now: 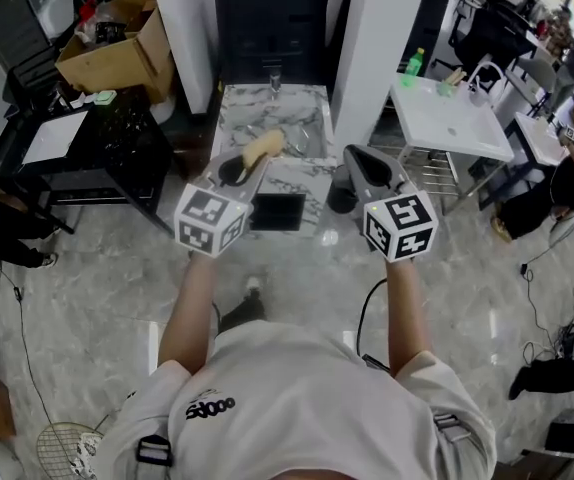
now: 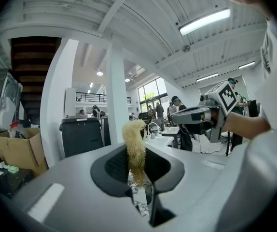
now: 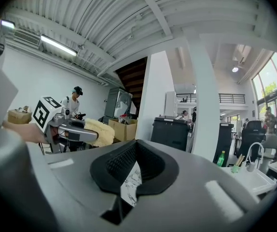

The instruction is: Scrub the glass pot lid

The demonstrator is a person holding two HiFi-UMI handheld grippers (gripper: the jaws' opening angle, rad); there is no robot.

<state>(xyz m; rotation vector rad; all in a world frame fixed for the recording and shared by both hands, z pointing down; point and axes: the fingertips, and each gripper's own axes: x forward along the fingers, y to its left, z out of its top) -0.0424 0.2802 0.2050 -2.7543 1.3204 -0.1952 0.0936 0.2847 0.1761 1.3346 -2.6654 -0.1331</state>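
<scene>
My left gripper [image 1: 255, 156] is held up at chest height, shut on a yellowish fibrous scrubber [image 1: 264, 147]. In the left gripper view the scrubber [image 2: 135, 146] stands upright between the black pads of that gripper [image 2: 137, 173]. My right gripper [image 1: 369, 164] is level with it to the right, and its jaws look shut with nothing between them [image 3: 130, 175]. Each gripper shows in the other's view: the right one [image 2: 194, 117] and the left one [image 3: 78, 133] with the scrubber [image 3: 100, 131]. A marble counter [image 1: 270, 118] with a sink lies ahead. I cannot make out a glass lid.
A black bin [image 1: 272, 18] stands behind the counter between white pillars [image 1: 375, 38]. A cardboard box [image 1: 117, 43] and a black table [image 1: 87, 143] are on the left. On the right is a white table [image 1: 447, 118] with a green bottle [image 1: 413, 62]. Cables cross the floor.
</scene>
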